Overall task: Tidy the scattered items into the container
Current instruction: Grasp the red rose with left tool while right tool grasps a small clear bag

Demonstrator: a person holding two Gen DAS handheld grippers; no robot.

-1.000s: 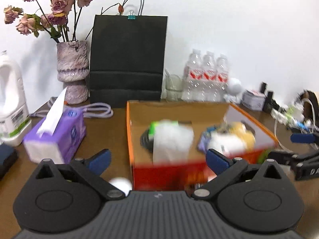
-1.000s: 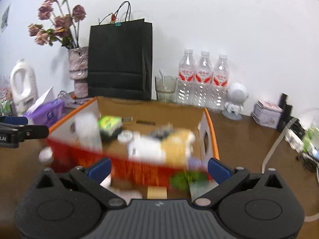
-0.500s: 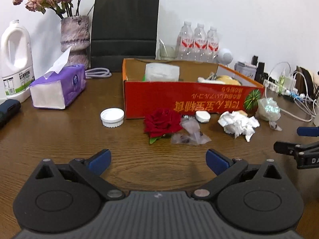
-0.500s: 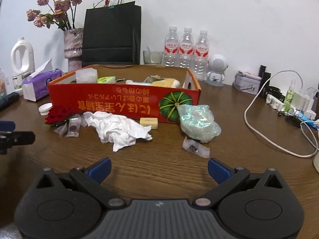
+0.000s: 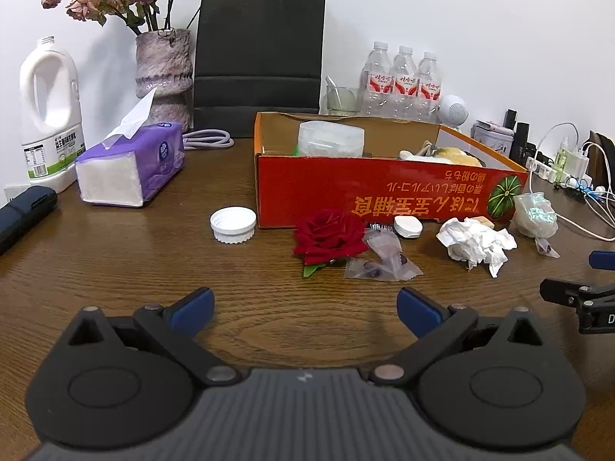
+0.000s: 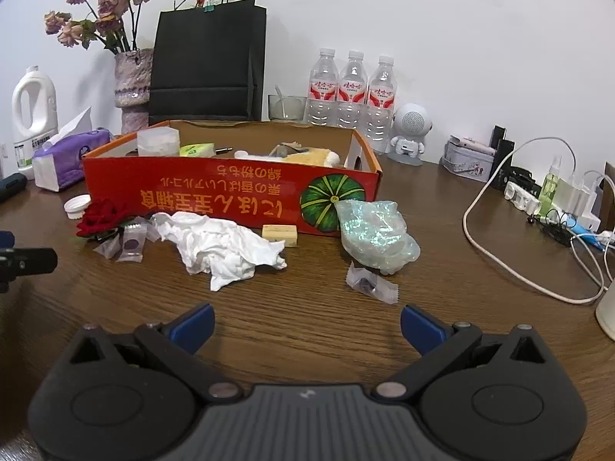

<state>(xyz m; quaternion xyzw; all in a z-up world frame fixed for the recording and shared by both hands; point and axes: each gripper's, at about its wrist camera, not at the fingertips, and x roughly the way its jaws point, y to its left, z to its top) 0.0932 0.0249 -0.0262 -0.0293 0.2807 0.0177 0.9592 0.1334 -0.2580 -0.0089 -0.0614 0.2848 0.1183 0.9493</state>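
The red cardboard box (image 5: 384,196) was set on the wooden table (image 5: 115,261), back from the near edge and short of the far edge where the wall stood, its open top holding a clear plastic tub (image 5: 330,143) and other small things. Along the box's near wall, scattered items were laid out from left to right: a white bottle cap (image 5: 233,225) just off the box's left corner, a red rose (image 5: 329,235), clear plastic wrappers (image 5: 380,261) touching the rose, a small white lid (image 5: 408,226) against the box, a crumpled white tissue (image 6: 226,246), a small yellow block (image 6: 280,235) resting at the foot of the box, an iridescent plastic bag (image 6: 374,236) at the box's right corner, and one more clear wrapper (image 6: 371,284) just in front of that bag.

The left tongs (image 5: 305,307) were held spread wide over bare table near the front edge, nothing between the blue pads, with the rose straight ahead. The right tongs (image 6: 306,324) were likewise spread and held nothing, with the tissue and the lone wrapper ahead of them.

Towards the table's left edge a purple tissue pack (image 5: 130,169) and a white jug (image 5: 52,115) were seen; a black paper bag (image 5: 259,50) was stood at the far edge behind the box.
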